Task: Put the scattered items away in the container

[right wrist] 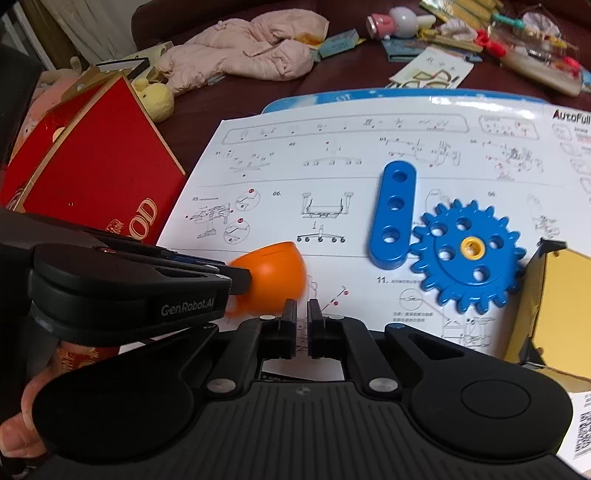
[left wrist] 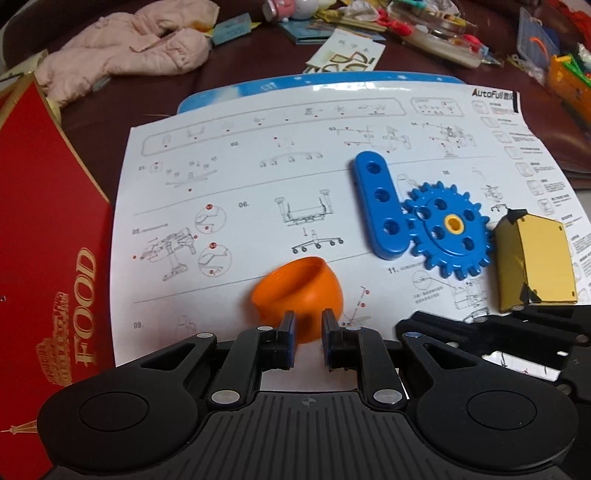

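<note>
An orange half-shell cup point(left wrist: 297, 293) lies tilted on a white instruction sheet point(left wrist: 221, 166). My left gripper point(left wrist: 308, 326) is shut on the orange cup, its jaws on the near wall; the right wrist view shows the cup point(right wrist: 271, 277) at the left gripper's tip. A blue three-hole bar point(left wrist: 380, 205) and a blue gear point(left wrist: 448, 232) with a yellow hub lie touching, right of the cup. A gold box point(left wrist: 533, 262) sits at the right. My right gripper point(right wrist: 302, 321) is shut and empty, low over the sheet near the cup.
A red box marked FOOD point(left wrist: 44, 229) stands at the left, also in the right wrist view point(right wrist: 96, 162). A pink garment point(left wrist: 129, 51) and assorted clutter point(left wrist: 406, 26) lie along the back of the dark table. A blue board point(left wrist: 258, 88) lies under the sheet.
</note>
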Available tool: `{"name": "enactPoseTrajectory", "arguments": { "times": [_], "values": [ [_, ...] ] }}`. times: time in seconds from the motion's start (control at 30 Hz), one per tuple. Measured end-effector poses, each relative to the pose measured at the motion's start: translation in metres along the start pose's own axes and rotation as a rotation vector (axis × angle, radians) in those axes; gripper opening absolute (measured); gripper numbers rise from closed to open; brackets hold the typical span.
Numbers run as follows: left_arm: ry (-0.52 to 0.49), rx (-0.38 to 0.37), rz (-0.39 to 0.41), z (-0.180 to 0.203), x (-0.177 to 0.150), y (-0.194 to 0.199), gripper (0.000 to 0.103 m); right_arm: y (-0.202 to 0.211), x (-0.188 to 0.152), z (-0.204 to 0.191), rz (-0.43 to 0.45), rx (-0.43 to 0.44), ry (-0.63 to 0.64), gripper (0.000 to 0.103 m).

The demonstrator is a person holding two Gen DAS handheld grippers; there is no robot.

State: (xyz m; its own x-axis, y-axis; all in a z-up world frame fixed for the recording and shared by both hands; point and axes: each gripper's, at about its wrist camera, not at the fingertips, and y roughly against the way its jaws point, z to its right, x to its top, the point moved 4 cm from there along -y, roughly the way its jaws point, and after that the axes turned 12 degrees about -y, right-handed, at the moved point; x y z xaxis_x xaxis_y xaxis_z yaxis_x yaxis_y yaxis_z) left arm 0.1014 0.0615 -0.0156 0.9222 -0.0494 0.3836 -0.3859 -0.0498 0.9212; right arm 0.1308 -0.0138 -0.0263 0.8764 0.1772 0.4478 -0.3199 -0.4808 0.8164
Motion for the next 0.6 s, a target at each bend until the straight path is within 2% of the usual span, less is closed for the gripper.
{"name": "enactPoseTrajectory", "arguments": {
  "times": [0.13,0.2,0.23,0.27,0.33,0.4,0.47,0.53,0.6],
  "values": [
    [0.040,-0.001,0.001,-0.018,0.002,-0.006,0.014,-0.006,0.003,0.014,-0.013,-0.017,-0.042,0.006],
    [0.063,-0.006,-0.003,-0.029,0.003,-0.008,0.020,-0.008,0.005,0.016,-0.025,-0.013,-0.048,0.006],
    [0.069,0.001,-0.006,-0.033,0.003,-0.009,0.033,-0.010,0.006,0.015,-0.028,-0.014,-0.042,0.007],
    [0.072,0.013,-0.006,-0.036,0.002,-0.010,0.038,-0.012,0.007,0.014,-0.034,-0.011,-0.042,0.007],
    [0.085,0.021,0.006,-0.042,-0.006,-0.008,0.038,-0.015,0.011,0.012,-0.043,-0.001,-0.056,0.007],
    [0.102,0.001,0.018,-0.047,-0.016,-0.006,0.041,-0.019,0.017,0.006,-0.043,0.010,-0.049,0.009],
    [0.115,-0.017,0.025,-0.053,-0.024,-0.008,0.052,-0.023,0.021,-0.001,-0.059,0.030,-0.043,0.009],
    [0.137,-0.045,0.027,-0.058,-0.031,-0.012,0.056,-0.028,0.024,-0.012,-0.078,0.057,-0.032,0.009],
    [0.147,-0.061,0.020,-0.058,-0.035,-0.015,0.056,-0.035,0.028,-0.023,-0.095,0.080,-0.021,0.009]
  ]
}}
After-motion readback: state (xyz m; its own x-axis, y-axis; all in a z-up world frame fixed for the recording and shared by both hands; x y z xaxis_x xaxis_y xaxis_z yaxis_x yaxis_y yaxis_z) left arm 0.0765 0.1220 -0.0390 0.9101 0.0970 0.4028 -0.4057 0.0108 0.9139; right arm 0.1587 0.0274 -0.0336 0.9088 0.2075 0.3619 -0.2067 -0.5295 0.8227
